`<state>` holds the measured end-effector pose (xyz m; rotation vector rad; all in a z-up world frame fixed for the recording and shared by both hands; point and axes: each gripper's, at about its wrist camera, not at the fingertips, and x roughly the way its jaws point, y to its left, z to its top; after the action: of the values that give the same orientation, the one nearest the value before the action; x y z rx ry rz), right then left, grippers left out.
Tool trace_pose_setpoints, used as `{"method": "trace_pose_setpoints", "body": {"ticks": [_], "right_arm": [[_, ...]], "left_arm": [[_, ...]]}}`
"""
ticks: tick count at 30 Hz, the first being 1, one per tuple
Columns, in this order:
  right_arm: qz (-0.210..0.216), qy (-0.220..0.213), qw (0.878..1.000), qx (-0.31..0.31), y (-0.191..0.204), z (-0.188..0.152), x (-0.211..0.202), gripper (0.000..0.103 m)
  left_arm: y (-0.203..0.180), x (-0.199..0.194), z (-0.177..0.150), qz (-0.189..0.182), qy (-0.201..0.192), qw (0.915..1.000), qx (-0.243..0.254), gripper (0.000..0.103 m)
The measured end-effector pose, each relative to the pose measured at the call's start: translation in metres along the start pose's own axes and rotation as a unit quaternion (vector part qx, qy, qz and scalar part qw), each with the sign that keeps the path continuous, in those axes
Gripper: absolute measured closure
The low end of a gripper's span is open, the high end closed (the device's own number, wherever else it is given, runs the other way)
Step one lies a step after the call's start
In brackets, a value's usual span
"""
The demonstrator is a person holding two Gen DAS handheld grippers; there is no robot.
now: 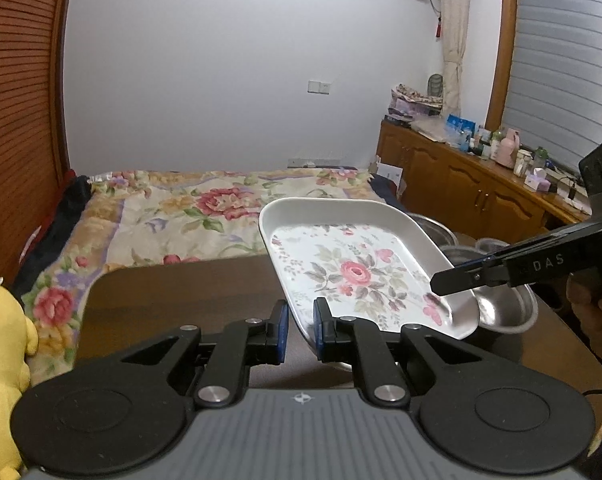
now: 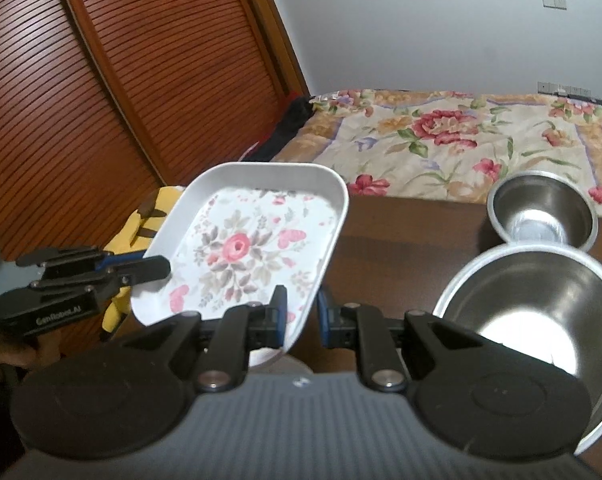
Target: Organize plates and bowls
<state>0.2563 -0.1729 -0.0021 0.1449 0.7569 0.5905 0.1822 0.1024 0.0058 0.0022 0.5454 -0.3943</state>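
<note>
Right wrist shows two steel bowls [image 2: 541, 216]; both tools grip floral plate [image 1: 353, 268].

Tray [image 2: 261, 248] left of bowls [image 2: 541, 304], above table [image 2: 401, 232]

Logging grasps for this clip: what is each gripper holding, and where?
Both hold the floral tray: left gripper and right gripper each clamp its rim on opposite long sides.

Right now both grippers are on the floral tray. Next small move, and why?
Probably lower it level onto the bare table, left of the steel bowls. The floral tray hangs tilted above the wood, with the left gripper and right gripper each straddling a rim, so it is carried, not yet placed.
</note>
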Motion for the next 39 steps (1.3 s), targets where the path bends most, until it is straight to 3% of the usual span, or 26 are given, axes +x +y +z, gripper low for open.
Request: {"method": "trace_pose_setpoints", "body": {"ticks": [19,39], "right_arm": [[0.009,0.005,1.000,0.005,0.006,-0.050,-0.009,0.085],[0.010,0.002,1.000,0.008,0.012,-0.079,-0.010,0.085]], "left_arm": [[-0.011,-0.007,-0.047,-0.006,0.033,0.9994,-0.009,0.088],[-0.015,-0.017,-0.083,-0.004,0.062,0.9979,-0.020,0.088]]}}
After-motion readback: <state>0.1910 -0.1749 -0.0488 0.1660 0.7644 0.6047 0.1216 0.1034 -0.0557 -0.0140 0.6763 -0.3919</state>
